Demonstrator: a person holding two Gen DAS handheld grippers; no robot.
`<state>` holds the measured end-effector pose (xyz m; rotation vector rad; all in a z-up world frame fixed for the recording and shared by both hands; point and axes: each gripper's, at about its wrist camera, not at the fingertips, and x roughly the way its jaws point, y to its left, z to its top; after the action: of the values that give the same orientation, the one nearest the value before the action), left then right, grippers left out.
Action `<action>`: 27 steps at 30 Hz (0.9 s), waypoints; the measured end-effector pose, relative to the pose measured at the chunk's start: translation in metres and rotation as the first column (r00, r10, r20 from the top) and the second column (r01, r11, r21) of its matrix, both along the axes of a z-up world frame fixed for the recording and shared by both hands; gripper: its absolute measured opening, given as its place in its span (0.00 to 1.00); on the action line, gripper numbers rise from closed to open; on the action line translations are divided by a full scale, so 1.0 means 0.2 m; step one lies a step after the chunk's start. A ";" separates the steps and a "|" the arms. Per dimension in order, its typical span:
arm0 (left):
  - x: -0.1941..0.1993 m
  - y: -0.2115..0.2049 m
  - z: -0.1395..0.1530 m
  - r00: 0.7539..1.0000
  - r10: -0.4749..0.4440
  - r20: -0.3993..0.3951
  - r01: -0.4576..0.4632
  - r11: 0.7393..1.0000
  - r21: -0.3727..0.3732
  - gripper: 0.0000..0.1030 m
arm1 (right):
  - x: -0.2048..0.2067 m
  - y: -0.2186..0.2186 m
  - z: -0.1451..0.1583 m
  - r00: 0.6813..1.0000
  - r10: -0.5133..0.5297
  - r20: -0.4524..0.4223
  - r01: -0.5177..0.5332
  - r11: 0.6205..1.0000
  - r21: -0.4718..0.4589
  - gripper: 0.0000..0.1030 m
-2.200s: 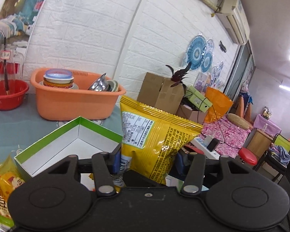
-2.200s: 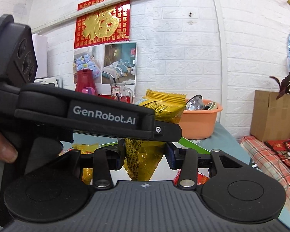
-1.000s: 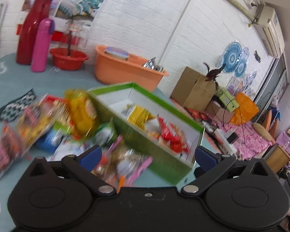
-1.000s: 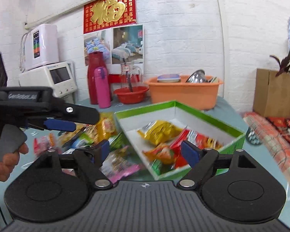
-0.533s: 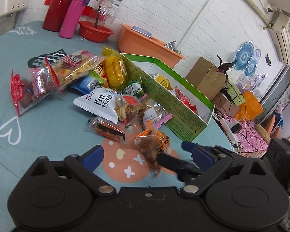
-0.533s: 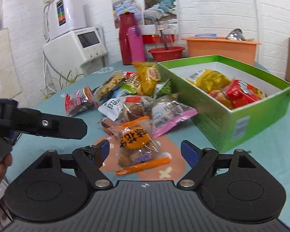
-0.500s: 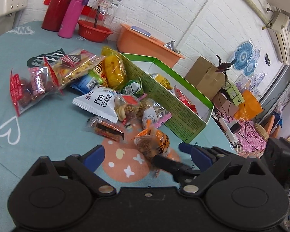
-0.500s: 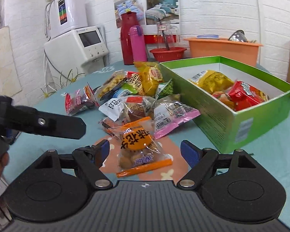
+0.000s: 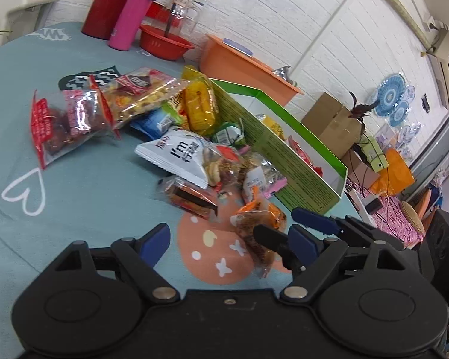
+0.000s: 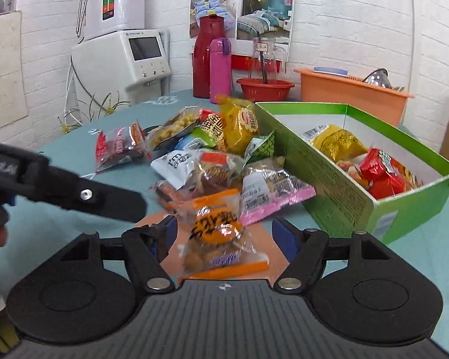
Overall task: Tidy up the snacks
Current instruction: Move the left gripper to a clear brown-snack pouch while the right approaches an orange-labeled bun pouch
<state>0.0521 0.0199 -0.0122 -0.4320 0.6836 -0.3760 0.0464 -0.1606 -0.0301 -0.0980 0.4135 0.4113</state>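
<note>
Right gripper (image 10: 224, 234) sits wide open around the crinkly orange-and-clear plastic snack packet (image 10: 221, 239); looks light and slippery, contents probably crushable, so I'd pinch mid-body gently.

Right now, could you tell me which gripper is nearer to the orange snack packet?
Right. The right gripper is open with the orange snack packet lying between its fingers. The left gripper is open beside the packet, over the table's left side.

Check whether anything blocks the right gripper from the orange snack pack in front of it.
Nothing visible does. The right gripper is open, its fingers flanking the orange snack pack on the table; the pink-edged packet lies behind it.
</note>
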 end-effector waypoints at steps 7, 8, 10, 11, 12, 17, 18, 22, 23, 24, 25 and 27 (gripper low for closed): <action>0.15 0.00 -0.04 0.995 0.095 -0.016 -0.094 0.995 0.032 0.78 | -0.09 0.02 -0.03 0.994 0.089 -0.068 -0.087 0.996 0.031 1.00; 0.18 -0.01 -0.05 0.994 0.109 -0.014 -0.109 0.993 0.039 0.78 | -0.10 0.01 -0.03 0.994 0.089 -0.071 -0.086 0.995 0.044 1.00; 0.23 -0.03 -0.06 0.990 0.139 -0.020 -0.137 0.989 0.060 0.79 | -0.10 0.00 -0.02 0.995 0.073 -0.064 -0.071 0.997 0.042 1.00; 0.25 -0.03 -0.07 0.990 0.143 -0.018 -0.141 0.988 0.064 0.79 | -0.10 0.00 -0.02 0.997 0.060 -0.058 -0.058 0.998 0.035 1.00; 0.26 -0.04 -0.07 0.989 0.144 -0.015 -0.143 0.987 0.069 0.79 | -0.09 0.00 -0.01 0.997 0.047 -0.055 -0.046 0.998 0.031 1.00; 0.33 -0.06 -0.09 0.995 0.103 -0.013 -0.101 0.989 0.105 0.76 | -0.07 0.00 -0.02 0.996 0.049 -0.070 -0.045 0.998 0.048 1.00; 0.32 -0.06 -0.08 0.996 0.089 -0.019 -0.086 0.990 0.112 0.77 | -0.07 0.00 -0.03 0.996 0.052 -0.072 -0.048 0.998 0.047 1.00; 0.22 -0.03 -0.04 0.997 0.079 -0.014 -0.077 0.989 0.129 0.95 | -0.08 -0.02 -0.03 0.996 0.044 -0.073 -0.041 0.998 0.050 1.00; 0.19 -0.02 -0.03 0.997 0.074 -0.001 -0.073 0.987 0.144 1.00 | -0.08 -0.02 -0.03 0.996 0.043 -0.075 -0.039 0.998 0.054 1.00; 0.16 -0.03 -0.02 0.998 0.064 0.011 -0.065 0.983 0.172 1.00 | -0.07 -0.02 -0.03 0.996 0.043 -0.075 -0.039 0.997 0.061 1.00; 0.15 -0.04 -0.01 0.998 0.057 0.016 -0.059 0.978 0.200 1.00 | -0.06 -0.01 -0.02 0.996 0.044 -0.075 -0.039 0.997 0.068 1.00; 0.13 -0.08 -0.01 0.999 0.032 0.014 -0.034 0.968 0.248 1.00 | -0.03 0.01 -0.02 0.996 0.045 -0.076 -0.039 0.996 0.080 1.00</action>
<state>0.0790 0.0045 -0.0150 -0.2034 0.7026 -0.2565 0.0398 -0.1590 -0.0334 -0.0141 0.4718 0.4732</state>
